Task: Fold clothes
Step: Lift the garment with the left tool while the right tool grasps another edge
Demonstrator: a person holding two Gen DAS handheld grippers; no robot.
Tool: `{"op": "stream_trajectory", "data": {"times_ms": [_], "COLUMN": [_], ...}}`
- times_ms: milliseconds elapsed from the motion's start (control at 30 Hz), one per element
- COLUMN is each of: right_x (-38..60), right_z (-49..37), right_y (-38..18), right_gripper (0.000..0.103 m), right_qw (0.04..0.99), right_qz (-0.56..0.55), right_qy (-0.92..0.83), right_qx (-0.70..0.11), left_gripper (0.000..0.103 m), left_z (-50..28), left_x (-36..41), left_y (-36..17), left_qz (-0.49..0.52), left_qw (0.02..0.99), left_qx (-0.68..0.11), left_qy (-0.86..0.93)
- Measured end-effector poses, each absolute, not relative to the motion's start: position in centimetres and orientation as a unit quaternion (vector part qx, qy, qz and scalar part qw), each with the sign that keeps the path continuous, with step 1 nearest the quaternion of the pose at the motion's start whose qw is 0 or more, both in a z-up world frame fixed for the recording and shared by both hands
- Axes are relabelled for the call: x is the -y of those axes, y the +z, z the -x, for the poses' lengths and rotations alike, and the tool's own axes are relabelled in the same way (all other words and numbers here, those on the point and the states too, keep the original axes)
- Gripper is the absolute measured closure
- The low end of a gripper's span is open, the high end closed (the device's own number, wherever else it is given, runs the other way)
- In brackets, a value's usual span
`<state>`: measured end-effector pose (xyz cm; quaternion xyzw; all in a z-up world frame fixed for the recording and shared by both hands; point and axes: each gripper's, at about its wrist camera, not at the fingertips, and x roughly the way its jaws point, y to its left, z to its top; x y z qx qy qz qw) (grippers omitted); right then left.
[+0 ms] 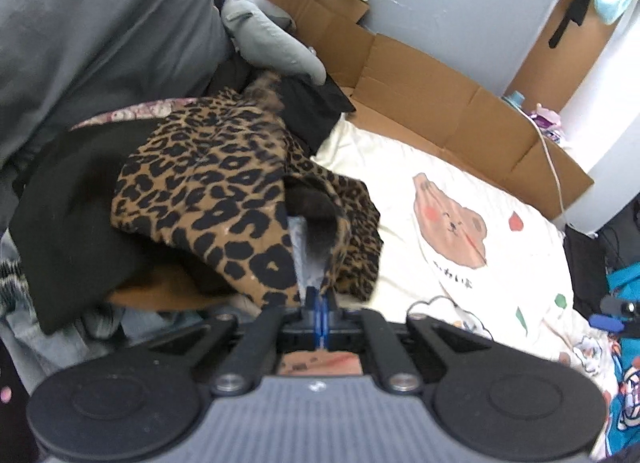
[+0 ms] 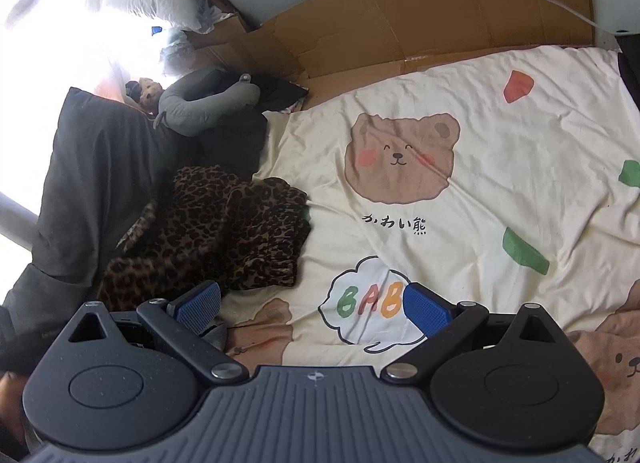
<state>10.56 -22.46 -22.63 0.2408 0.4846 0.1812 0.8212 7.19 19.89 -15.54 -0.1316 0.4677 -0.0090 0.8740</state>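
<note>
A leopard-print garment (image 1: 208,191) lies bunched at the left side of the bed, on top of black clothes (image 1: 68,199). My left gripper (image 1: 320,297) is shut on a fold of this garment at its near edge, and the cloth drapes over and hides the fingertips. In the right wrist view the same leopard-print garment (image 2: 224,223) is a crumpled heap left of the bear print. My right gripper (image 2: 312,307) hangs open just above the cream bear-print sheet (image 2: 480,191), right of the heap, with nothing between its blue pads (image 2: 426,309).
A grey duvet (image 1: 88,35) and a grey neck pillow (image 1: 272,43) are piled at the bed's head. Flattened cardboard (image 1: 432,95) lines the far edge against the wall, with a white cable (image 1: 554,167) over it. A small plush toy (image 2: 148,95) sits by the pillow.
</note>
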Motion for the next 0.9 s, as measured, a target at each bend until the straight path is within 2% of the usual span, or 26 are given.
{"op": "stream_trajectory", "data": {"times_ms": [367, 533, 900], "right_x": [22.5, 22.3, 18.9], "right_z": [-10.6, -10.8, -13.4], "right_y": [-23.7, -24.9, -29.3], "right_gripper": [0.004, 0.011, 0.013], "right_qw": [0.811, 0.798, 0.755], "right_qz": [-0.261, -0.275, -0.341], "right_qy": [0.19, 0.197, 0.248], "right_qx": [-0.489, -0.499, -0.502], "left_gripper": [0.102, 0.103, 0.103], "left_z": [-2.7, -1.2, 1.4], "left_x": [-16.4, -14.2, -13.1], "left_y": [-15.6, -16.8, -19.3], "left_qz": [0.142, 0.141, 0.156], "left_qw": [0.86, 0.848, 0.825], "left_qx": [-0.488, -0.506, -0.534], "left_qy": [-0.049, -0.073, -0.098]}}
